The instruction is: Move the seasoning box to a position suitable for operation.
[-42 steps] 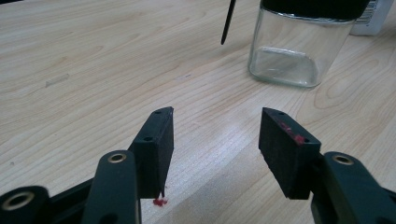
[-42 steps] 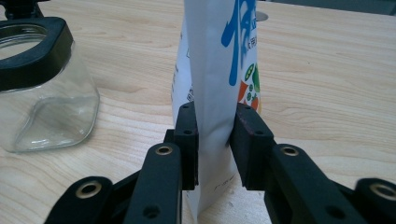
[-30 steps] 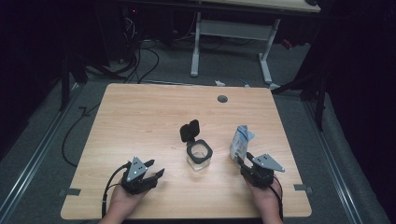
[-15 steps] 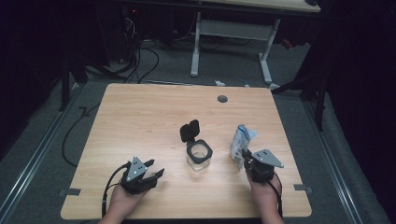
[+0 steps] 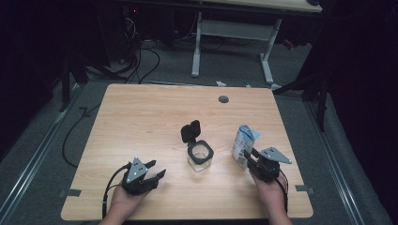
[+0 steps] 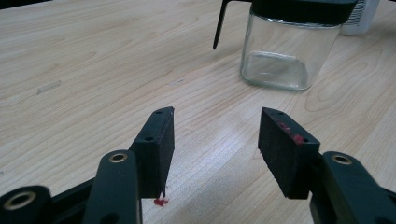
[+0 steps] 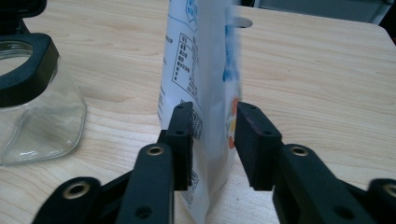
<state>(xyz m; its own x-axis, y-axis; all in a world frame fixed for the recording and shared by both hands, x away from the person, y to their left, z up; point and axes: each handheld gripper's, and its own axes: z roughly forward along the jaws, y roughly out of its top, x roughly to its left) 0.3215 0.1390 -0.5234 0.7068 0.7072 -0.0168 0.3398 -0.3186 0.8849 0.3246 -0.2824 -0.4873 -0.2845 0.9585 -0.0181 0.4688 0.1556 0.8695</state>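
Observation:
A white and blue pouch (image 5: 244, 140) stands upright on the table's right side. My right gripper (image 5: 246, 157) sits at its base. In the right gripper view the pouch (image 7: 205, 70) rises between the two pads, and the right gripper (image 7: 212, 140) has just been opening, so the pads no longer squeeze it. A clear glass jar (image 5: 200, 157) with a black collar stands at the centre, its black flip lid (image 5: 191, 131) swung up. My left gripper (image 5: 157, 171) rests open and empty at the front left. Its own view shows the left gripper (image 6: 215, 140) aimed at the jar (image 6: 289, 51).
The wooden table (image 5: 141, 117) has a round cable hole (image 5: 223, 99) near its far edge. A second desk frame (image 5: 232, 33) and floor cables (image 5: 141, 56) lie beyond the table. The jar (image 7: 28, 107) stands close to the pouch's left.
The right hand has shifted very slightly at the foot of the pouch. The pouch, the jar and the left hand have stayed where they were.

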